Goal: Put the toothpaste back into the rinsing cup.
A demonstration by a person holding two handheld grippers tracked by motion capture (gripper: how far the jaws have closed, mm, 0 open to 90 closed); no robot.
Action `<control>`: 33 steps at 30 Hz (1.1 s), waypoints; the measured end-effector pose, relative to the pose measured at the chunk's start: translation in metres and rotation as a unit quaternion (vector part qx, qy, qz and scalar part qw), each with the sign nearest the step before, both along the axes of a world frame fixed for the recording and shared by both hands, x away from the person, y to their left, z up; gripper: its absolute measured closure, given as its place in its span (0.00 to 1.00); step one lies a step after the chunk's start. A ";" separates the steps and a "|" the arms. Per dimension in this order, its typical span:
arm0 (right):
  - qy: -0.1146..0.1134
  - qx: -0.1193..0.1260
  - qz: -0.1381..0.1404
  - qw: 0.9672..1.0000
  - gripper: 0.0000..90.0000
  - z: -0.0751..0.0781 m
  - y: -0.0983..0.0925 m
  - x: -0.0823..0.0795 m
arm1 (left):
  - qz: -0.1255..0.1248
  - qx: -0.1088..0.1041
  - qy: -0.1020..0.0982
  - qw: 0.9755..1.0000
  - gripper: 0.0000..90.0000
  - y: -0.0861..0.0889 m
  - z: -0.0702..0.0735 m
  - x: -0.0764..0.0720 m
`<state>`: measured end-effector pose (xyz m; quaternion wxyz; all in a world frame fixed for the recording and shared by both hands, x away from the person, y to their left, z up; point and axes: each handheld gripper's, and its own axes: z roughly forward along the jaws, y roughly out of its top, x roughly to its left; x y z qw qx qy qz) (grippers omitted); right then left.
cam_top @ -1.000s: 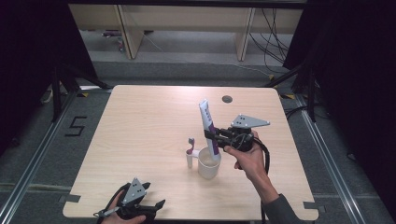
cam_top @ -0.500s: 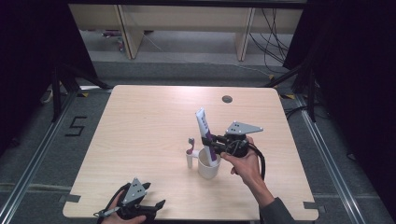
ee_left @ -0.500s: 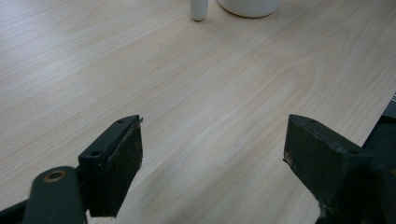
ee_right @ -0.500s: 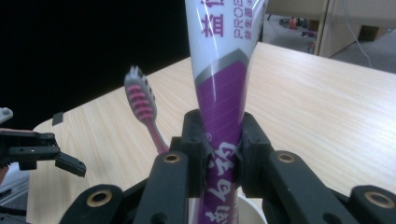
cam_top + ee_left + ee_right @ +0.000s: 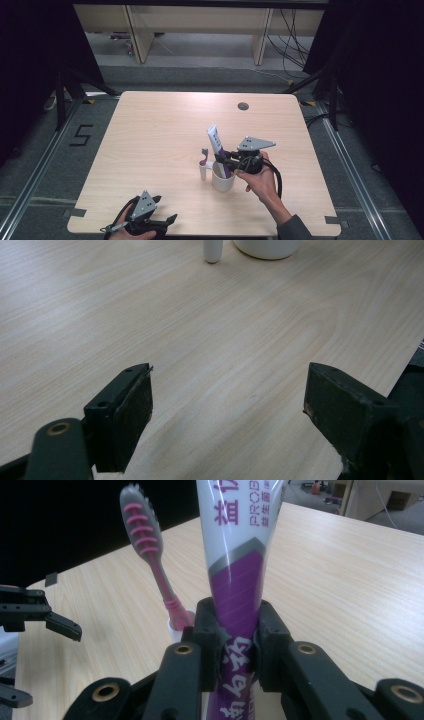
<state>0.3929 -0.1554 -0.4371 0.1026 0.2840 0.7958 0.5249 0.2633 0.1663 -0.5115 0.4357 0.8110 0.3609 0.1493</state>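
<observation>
The person's right hand [image 5: 260,181] is reaching in from the bottom right of the high view, forearm angling up toward the middle of the table [image 5: 150,130], and it is holding the right gripper [image 5: 223,164] roughly level over a white cup [image 5: 222,181], its grey plate facing up. The jaws are pressing on both sides of a toothpaste tube [image 5: 239,580] — in the right gripper view the black pads are clamping its purple lower part. The tube is standing nearly upright, leaning slightly, with its flat crimped end on top and its lower end sitting inside the cup's mouth. It is white above and purple below, with purple lettering across the white. Just beside the cup, to its left in the high view, a pink and grey toothbrush [image 5: 150,555] is standing bristles-up in a small white holder [image 5: 203,171]. The left hand [image 5: 131,231] is resting at the table's near edge, well apart from the cup, and the left gripper [image 5: 227,415] is pointing across the bare wood — its jaws are standing wide apart with nothing between them.
</observation>
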 end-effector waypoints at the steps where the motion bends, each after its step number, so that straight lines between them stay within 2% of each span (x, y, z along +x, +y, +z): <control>1: 0.007 -0.005 0.000 1.000 0.85 0.000 0.001 -0.001 | -0.001 0.001 -0.001 1.000 0.21 0.000 0.000 0.000; 2: -0.002 -0.010 -0.001 1.000 0.85 -0.001 0.001 -0.001 | -0.003 0.012 -0.004 1.000 0.21 0.001 0.001 0.001; 3: 0.007 -0.004 0.000 1.000 0.85 -0.002 0.002 -0.003 | -0.006 0.022 0.000 1.000 0.21 0.002 0.002 0.002; 4: -0.012 -0.016 0.000 1.000 0.85 -0.002 0.001 -0.001 | -0.001 0.010 0.001 1.000 0.21 0.001 0.001 0.001; 5: -0.003 -0.020 -0.003 1.000 0.85 -0.003 0.001 -0.003 | -0.001 0.000 0.000 1.000 0.21 0.000 0.000 0.000; 6: 0.009 -0.018 -0.004 1.000 0.84 -0.004 0.002 -0.005 | -0.002 0.001 0.000 1.000 0.21 0.000 0.000 0.000; 7: 0.004 -0.021 -0.005 1.000 0.84 -0.004 0.002 -0.005 | -0.002 0.003 0.001 1.000 0.21 0.000 0.001 0.000; 8: 0.007 -0.022 0.002 1.000 0.84 -0.005 0.001 -0.004 | -0.006 0.020 0.000 1.000 0.21 0.002 0.002 0.001; 9: 0.003 -0.027 0.006 1.000 0.85 -0.005 0.001 -0.004 | -0.002 0.004 0.000 1.000 0.21 0.000 0.001 0.000; 10: 0.007 -0.027 0.004 1.000 0.84 -0.006 0.001 -0.004 | -0.001 0.001 0.000 1.000 0.21 0.000 0.000 0.000; 11: 0.013 -0.021 0.004 1.000 0.84 -0.007 0.002 -0.005 | -0.002 0.002 0.000 1.000 0.21 0.000 0.000 0.000; 12: 0.002 -0.031 -0.001 1.000 0.84 -0.006 0.001 -0.006 | -0.002 0.003 0.000 1.000 0.21 0.000 0.001 0.000; 13: 0.002 -0.034 0.004 0.999 0.84 -0.006 0.000 -0.006 | -0.002 0.005 -0.001 1.000 0.21 0.000 0.001 0.001; 15: 0.013 -0.028 0.003 1.000 0.84 -0.008 0.002 -0.007 | -0.002 0.006 0.002 1.000 0.21 0.000 0.001 0.000; 16: 0.019 -0.037 -0.005 0.999 0.84 -0.008 0.001 -0.010 | -0.002 0.004 0.004 1.000 0.21 0.000 0.001 -0.001; 17: 0.006 -0.041 0.005 0.999 0.84 -0.009 0.000 -0.007 | -0.002 0.008 0.002 1.000 0.21 0.000 0.001 0.000; 18: 0.009 -0.040 0.005 0.999 0.84 -0.009 0.001 -0.008 | -0.003 0.011 0.002 1.000 0.21 0.001 0.002 0.000; 19: 0.002 -0.039 0.005 0.999 0.84 -0.010 0.001 -0.007 | -0.002 0.005 0.000 1.000 0.21 0.000 0.001 0.000; 20: 0.007 -0.039 0.011 0.999 0.84 -0.010 0.001 -0.007 | -0.001 0.006 0.002 1.000 0.21 0.000 0.001 0.000; 23: 0.002 -0.039 0.011 0.999 0.84 -0.011 0.000 -0.007 | -0.004 0.011 0.002 1.000 0.21 0.001 0.002 0.000; 24: 0.012 -0.046 0.007 0.999 0.84 -0.011 0.000 -0.009 | -0.003 0.012 0.002 1.000 0.21 0.001 0.002 0.000; 26: 0.003 -0.049 0.005 0.999 0.84 -0.012 0.000 -0.009 | -0.003 0.007 0.003 1.000 0.21 0.000 0.001 -0.001; 27: 0.005 -0.047 0.015 0.999 0.84 -0.012 0.000 -0.009 | -0.001 0.008 0.002 1.000 0.21 0.000 0.001 -0.001; 28: 0.008 -0.048 0.011 0.999 0.84 -0.013 0.000 -0.010 | -0.004 0.010 0.002 1.000 0.21 0.001 0.002 0.000; 29: -0.001 -0.055 0.007 0.998 0.84 -0.013 0.000 -0.010 | -0.004 0.011 0.003 1.000 0.21 0.001 0.002 0.000; 30: 0.002 -0.056 0.006 0.998 0.84 -0.014 0.000 -0.011 | -0.003 0.009 0.001 1.000 0.21 0.000 0.001 0.000; 31: 0.014 -0.057 0.005 0.998 0.84 -0.014 0.001 -0.012 | -0.008 0.016 0.003 1.000 0.21 0.001 0.002 0.000; 32: 0.007 -0.062 0.007 0.998 0.84 -0.014 0.000 -0.012 | -0.008 0.016 0.003 1.000 0.21 0.001 0.002 0.000; 33: 0.010 -0.061 0.009 0.998 0.84 -0.015 0.001 -0.012 | -0.004 0.007 0.001 1.000 0.21 0.000 0.001 0.000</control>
